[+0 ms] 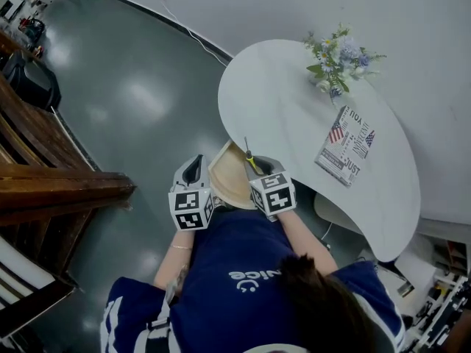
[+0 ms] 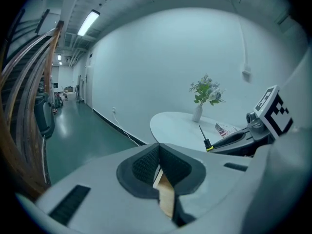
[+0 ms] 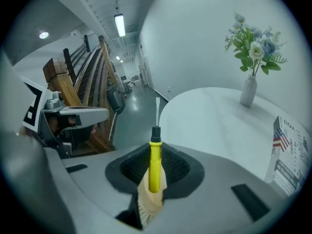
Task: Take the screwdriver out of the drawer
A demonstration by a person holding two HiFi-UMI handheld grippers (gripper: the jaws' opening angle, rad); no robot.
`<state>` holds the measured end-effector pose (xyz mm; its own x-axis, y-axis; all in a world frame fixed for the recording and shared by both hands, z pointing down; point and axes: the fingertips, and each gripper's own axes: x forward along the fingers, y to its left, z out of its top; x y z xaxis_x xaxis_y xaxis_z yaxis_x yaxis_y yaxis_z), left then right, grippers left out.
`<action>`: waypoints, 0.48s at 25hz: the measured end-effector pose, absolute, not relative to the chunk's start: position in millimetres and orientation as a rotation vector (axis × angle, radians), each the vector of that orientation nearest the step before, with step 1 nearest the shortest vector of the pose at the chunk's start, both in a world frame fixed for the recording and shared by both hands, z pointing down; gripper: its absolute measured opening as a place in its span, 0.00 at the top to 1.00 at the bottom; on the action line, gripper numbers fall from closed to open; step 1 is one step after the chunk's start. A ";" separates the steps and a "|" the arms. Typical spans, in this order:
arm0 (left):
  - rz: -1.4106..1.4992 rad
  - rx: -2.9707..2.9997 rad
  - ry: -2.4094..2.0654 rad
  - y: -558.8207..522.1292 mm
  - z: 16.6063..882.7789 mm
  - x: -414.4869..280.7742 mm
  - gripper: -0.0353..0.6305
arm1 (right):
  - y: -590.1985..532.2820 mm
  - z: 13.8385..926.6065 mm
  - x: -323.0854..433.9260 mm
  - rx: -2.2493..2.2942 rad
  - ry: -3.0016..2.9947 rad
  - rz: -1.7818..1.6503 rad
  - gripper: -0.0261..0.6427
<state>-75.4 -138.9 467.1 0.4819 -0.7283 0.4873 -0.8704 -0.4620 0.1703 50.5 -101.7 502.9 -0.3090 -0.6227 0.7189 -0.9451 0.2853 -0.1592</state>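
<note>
The yellow-handled metal screwdriver (image 3: 154, 155) is gripped by the right tool (image 3: 155, 172); the pale wooden drawer (image 1: 228, 179) is clamped at its edge by the left tool (image 2: 159, 172).

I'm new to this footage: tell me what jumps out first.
The yellow-handled screwdriver stands clamped in the right gripper, blade pointing away, by the white table at its near edge. Beside it the left gripper is closed on pale wood, seemingly the open wooden drawer. A vase of flowers stands at the table's far side.
</note>
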 end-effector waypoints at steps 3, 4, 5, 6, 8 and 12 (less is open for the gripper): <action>0.485 2.372 -1.308 -139.1 463.5 -65.1 0.94 | -101.8 495.9 59.3 1.446 -2.031 0.764 0.84; 0.484 2.386 -1.298 -138.8 461.9 -61.7 0.94 | -101.5 492.7 62.9 1.469 -2.031 0.758 0.84; 0.482 2.400 -1.287 -138.6 459.9 -58.6 0.94 | -101.6 488.9 66.1 1.495 -2.034 0.751 0.84; 0.480 2.415 -1.278 -138.6 457.8 -56.0 0.94 | -102.0 485.1 69.1 1.520 -2.037 0.743 0.84; 0.475 2.441 -1.261 -138.6 453.5 -51.4 0.94 | -103.2 477.5 74.9 1.569 -2.040 0.722 0.84; 0.459 2.483 -1.236 -138.1 444.9 -43.4 0.94 | -103.0 463.1 86.6 1.657 -2.043 0.683 0.84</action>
